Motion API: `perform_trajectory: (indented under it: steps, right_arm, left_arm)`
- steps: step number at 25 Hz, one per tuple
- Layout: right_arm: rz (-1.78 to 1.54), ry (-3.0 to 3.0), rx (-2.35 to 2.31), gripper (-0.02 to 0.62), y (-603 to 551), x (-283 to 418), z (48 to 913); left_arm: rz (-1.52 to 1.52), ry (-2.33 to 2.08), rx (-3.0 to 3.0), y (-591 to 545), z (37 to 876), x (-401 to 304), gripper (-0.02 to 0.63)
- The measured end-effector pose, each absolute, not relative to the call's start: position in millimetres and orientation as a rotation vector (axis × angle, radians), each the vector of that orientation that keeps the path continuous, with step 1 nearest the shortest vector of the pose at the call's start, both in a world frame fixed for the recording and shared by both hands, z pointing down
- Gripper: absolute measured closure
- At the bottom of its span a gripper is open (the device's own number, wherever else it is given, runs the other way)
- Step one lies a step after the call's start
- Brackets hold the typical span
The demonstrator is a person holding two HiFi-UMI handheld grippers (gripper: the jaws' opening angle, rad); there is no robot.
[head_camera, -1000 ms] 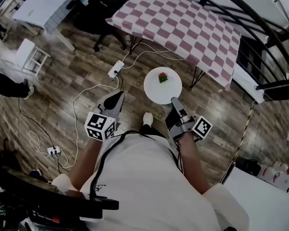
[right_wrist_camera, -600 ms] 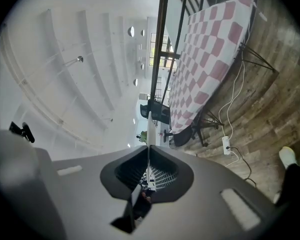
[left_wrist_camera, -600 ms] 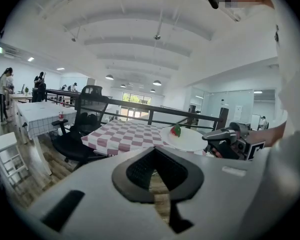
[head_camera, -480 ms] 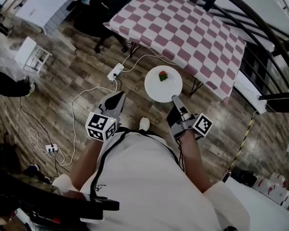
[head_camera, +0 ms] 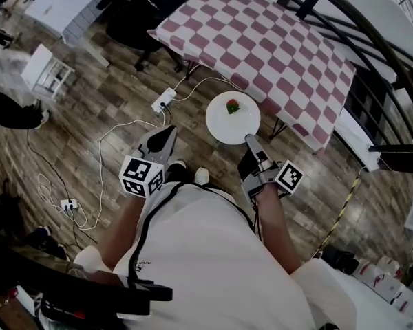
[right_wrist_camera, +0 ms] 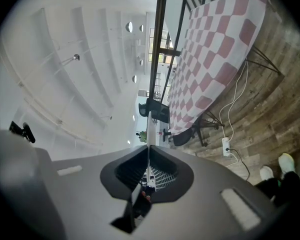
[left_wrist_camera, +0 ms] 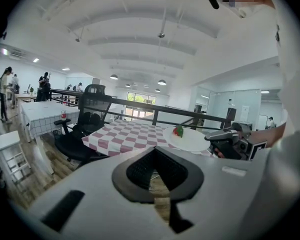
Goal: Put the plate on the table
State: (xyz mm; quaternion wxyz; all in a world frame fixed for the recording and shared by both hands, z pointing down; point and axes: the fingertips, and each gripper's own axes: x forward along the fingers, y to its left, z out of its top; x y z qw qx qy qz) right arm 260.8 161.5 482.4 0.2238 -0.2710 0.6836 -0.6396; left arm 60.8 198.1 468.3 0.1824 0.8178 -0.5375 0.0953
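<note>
While right tool [head_camera: 248, 140] grips its rim, plate [head_camera: 228, 124] apparently beside table [head_camera: 275, 40].

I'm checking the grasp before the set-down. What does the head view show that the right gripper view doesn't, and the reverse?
Head view only: the plate's full round top face, and the left gripper held beside it. Right gripper view only: the plate seen edge-on as a thin line, pinched between the right gripper's fingers. Both: the checkered table and the power strip on the wooden floor.
</note>
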Motion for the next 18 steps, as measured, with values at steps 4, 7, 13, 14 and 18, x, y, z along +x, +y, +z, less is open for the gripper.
perform_trajectory:
  steps: [4,7,13,14,18]
  right_arm:
    - [-1.775,1.882,-0.732,0.575,155.7,258.8,483.7]
    - [-1.779,1.884,-0.726,0.575,149.4,257.0,484.5]
    - [-1.773,1.884,-0.723,0.575,130.5,249.4,485.8]
    - [-1.775,1.884,-0.721,0.577,126.7,246.8,485.9]
    - [-1.778,1.882,-0.721,0.575,103.1,232.0,488.0]
  left_arm:
    - [0.275,-1.528,2.3,193.4,469.4,60.5,0.598]
    - [0.285,-1.524,2.309,185.7,468.4,61.5,0.598]
    - [0.281,-1.523,2.33,162.7,464.6,58.1,0.598]
    - [0.279,-1.524,2.331,157.7,464.5,56.0,0.598]
    - [0.275,-1.515,2.332,130.4,469.0,43.7,0.598]
